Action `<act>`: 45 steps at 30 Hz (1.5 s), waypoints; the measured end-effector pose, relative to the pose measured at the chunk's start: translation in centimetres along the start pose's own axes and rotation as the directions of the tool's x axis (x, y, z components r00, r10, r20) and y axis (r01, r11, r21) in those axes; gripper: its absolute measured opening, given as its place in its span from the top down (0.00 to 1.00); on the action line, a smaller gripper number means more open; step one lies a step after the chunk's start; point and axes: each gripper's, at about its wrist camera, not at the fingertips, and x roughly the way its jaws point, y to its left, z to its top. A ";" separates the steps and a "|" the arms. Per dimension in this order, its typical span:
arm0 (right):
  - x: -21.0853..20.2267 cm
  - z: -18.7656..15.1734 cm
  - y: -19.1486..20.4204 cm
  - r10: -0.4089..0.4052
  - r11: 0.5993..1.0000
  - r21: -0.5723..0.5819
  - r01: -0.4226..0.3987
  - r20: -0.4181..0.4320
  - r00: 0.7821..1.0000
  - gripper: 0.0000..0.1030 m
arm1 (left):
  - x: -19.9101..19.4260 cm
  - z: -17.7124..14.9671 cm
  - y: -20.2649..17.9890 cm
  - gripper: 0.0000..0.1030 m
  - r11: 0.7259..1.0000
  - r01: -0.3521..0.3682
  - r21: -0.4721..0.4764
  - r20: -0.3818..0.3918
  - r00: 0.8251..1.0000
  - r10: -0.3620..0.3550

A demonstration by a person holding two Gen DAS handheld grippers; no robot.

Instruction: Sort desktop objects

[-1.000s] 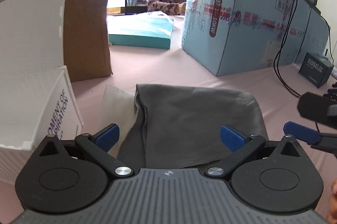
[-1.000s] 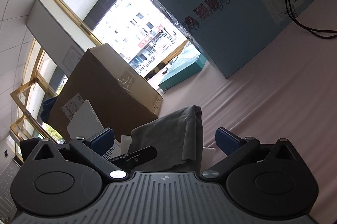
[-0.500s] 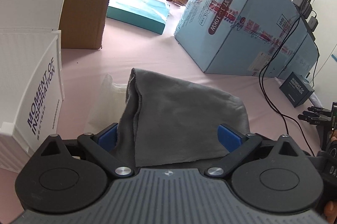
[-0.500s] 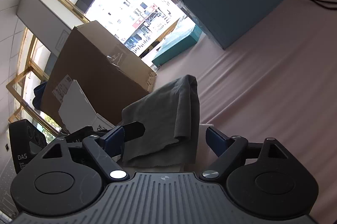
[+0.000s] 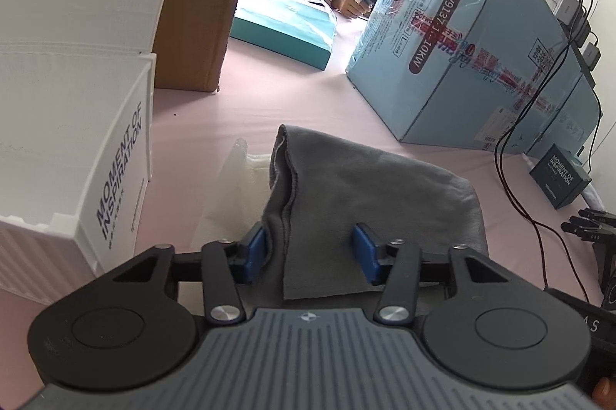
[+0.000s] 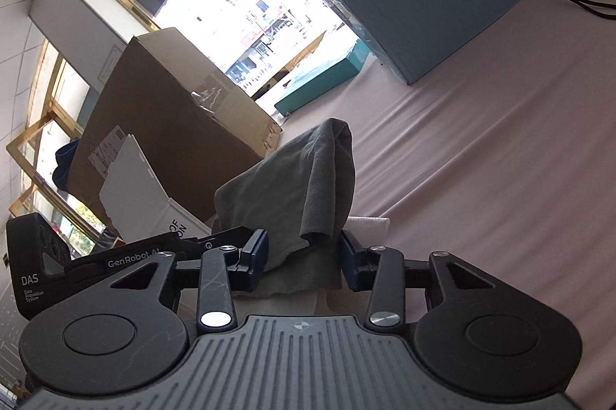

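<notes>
The folded grey microfibre cloth (image 5: 369, 194) lies on the pale pink tablecloth (image 5: 277, 102), draped over a white foam sheet (image 5: 227, 194) that shows beneath its left edge. Taking the cloth as the landmark: the open white corrugated-plastic bin (image 5: 73, 148) with dark lettering stands just to its left, the brown cardboard carton (image 5: 200, 13) sits beyond the bin, and the large light-blue shipping box (image 5: 473, 52) stands well beyond the cloth to the right.

The left gripper (image 5: 310, 250) has its blue fingers partly apart, straddling the cloth's near hem and fold. The right gripper (image 6: 302, 258) does likewise from the cloth's right side, with fabric between its pads. Whether either pair presses the fabric I cannot tell; visible gaps suggest neither has clamped.

The step in hand looks like a two-handed pickup of the cloth. The next move probably calls for pinching both pairs firmly on the hem, catching every layer, then lifting evenly toward the white bin without dragging the foam sheet.
</notes>
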 end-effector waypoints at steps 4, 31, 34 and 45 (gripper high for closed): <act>-0.2 0.0 0.3 -0.009 1.000 -0.025 0.010 0.012 1.000 0.76 | -0.4 0.0 -0.1 0.86 1.000 0.008 0.006 0.019 1.000 -0.008; -2.9 -0.2 3.2 0.001 0.976 -0.215 0.032 0.149 0.989 0.90 | -6.2 -0.6 -3.4 0.90 0.985 -0.005 0.171 0.231 0.972 -0.035; -3.4 -0.1 3.6 0.021 0.973 -0.230 0.020 0.175 0.984 0.92 | -6.8 -0.4 -3.3 0.90 0.986 -0.006 0.168 0.254 0.967 -0.037; -4.5 -0.1 10.5 0.190 0.938 -0.330 -0.107 0.231 0.954 0.94 | -14.0 1.3 -0.4 0.91 0.986 -0.045 0.160 0.411 0.911 -0.025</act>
